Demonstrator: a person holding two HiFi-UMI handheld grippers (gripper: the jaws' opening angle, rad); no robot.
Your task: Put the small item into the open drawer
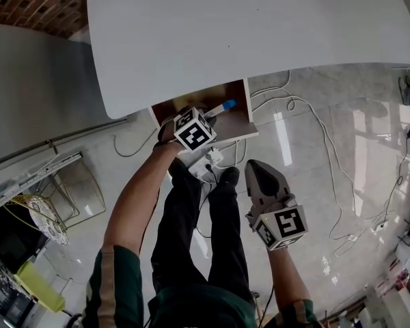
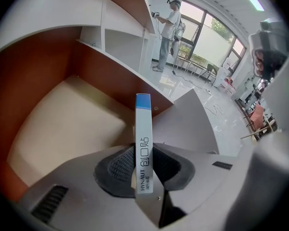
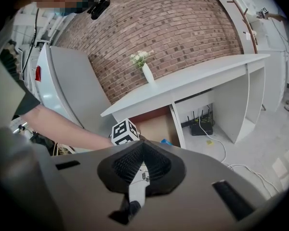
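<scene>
A slim white box with a blue end [image 2: 143,143] stands upright between the pads of my left gripper [image 2: 143,170], which is shut on it. In the head view this box [image 1: 223,106] hangs over the open wooden drawer [image 1: 236,124] under the white desk [image 1: 260,33], with the left gripper [image 1: 206,117] at the drawer's front edge. The drawer's pale floor [image 2: 62,124] looks bare. My right gripper [image 1: 253,167] is low and to the right, away from the drawer. Its jaws [image 3: 140,159] are shut with nothing between them. The right gripper view also shows the drawer [image 3: 154,125].
Cables and a power strip [image 1: 207,167] lie on the shiny floor below the drawer. A wire rack [image 1: 55,197] and a grey cabinet [image 1: 34,87] stand at the left. A vase of flowers [image 3: 147,71] sits on the desk. A person [image 2: 168,32] stands far off.
</scene>
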